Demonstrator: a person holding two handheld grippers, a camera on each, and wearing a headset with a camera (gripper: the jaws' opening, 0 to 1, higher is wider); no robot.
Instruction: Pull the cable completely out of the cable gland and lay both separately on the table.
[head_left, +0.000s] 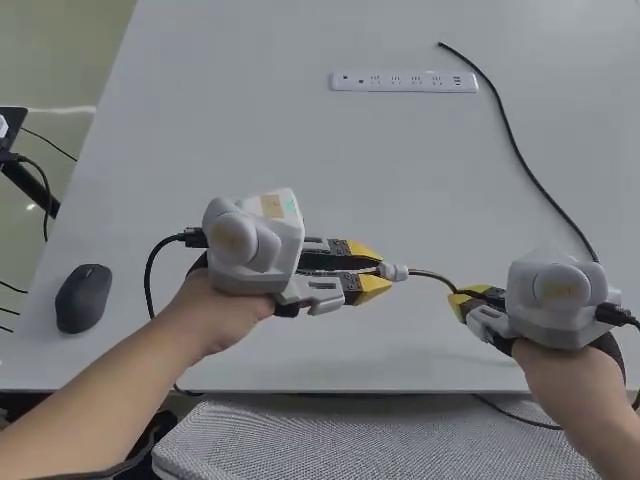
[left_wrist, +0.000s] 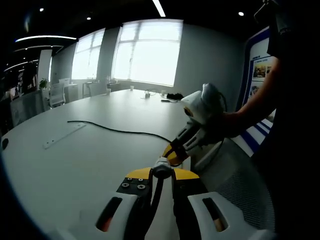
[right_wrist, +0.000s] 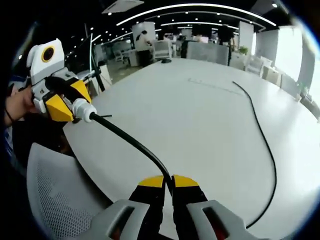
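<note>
Head view: my left gripper (head_left: 368, 272) has its jaws clamped on the white cable gland (head_left: 393, 271), which pokes out just past their yellow tips. The black cable (head_left: 430, 277) runs from the gland's nose to my right gripper (head_left: 462, 298), whose jaws are closed on it. Both hang above the near edge of the worktop (head_left: 300, 150). In the left gripper view, cable trails back between my jaws behind the gland. I judge the pull unfinished, and neither piece is laid down.
</note>
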